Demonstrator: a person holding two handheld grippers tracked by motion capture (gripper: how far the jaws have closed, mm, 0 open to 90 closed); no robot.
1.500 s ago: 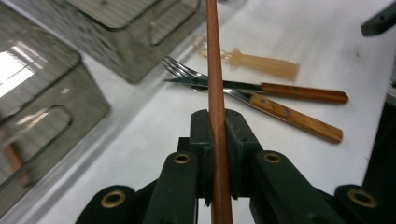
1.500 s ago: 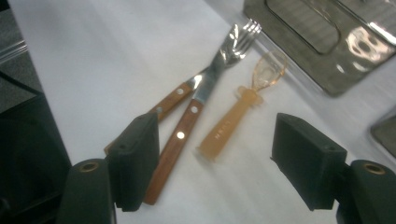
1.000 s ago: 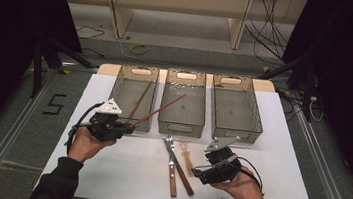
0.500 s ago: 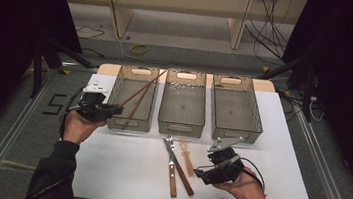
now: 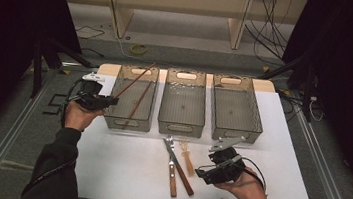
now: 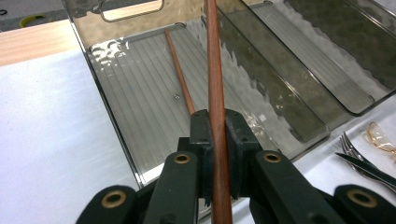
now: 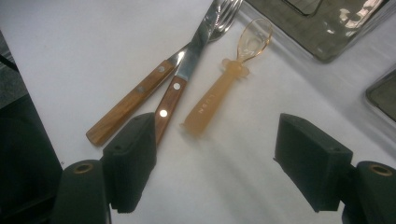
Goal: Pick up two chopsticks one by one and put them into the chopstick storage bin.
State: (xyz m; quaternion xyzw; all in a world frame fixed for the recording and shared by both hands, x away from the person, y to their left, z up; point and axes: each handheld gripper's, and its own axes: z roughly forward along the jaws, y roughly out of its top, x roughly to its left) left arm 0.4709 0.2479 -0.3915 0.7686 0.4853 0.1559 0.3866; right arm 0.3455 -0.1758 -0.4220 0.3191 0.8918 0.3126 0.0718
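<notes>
Left gripper (image 5: 106,100) clamps a reddish wooden chopstick (image 6: 215,84) between its closed jaws at the near-left corner of the left bin (image 5: 108,103); stick angles up and far over that bin. Second chopstick (image 5: 138,103) already lies inside it, along the ribbed floor. Right gripper (image 7: 215,158) hovers low over the counter (image 5: 122,159) at near right, jaws wide apart, nothing held, aimed at the loose cutlery.

Between its jaws in the right gripper view: amber plastic spoon (image 7: 226,81), just right of a wood-handled knife (image 7: 180,79) that crosses over a wood-handled fork (image 7: 130,105). All three lie on the counter just near of the middle bin (image 5: 164,98). Middle bin and right bin (image 5: 258,114) look empty.

Risks, as a judgement: the held chopstick is pinched near its low end, so it may pivot or slip in the jaws; released from this tilt it could bounce off the bin wall or land propped on the rim, not flat. On the right, the spoon sits close to the knife, so a closing jaw may catch the knife handle and drag the crossed pair.

Counter is white and matte, with a pale wood strip at the far edge. Dark curtains at both sides; grey floor, cables, yellow tape roll (image 5: 138,49), wooden legs (image 5: 116,9) beyond.
</notes>
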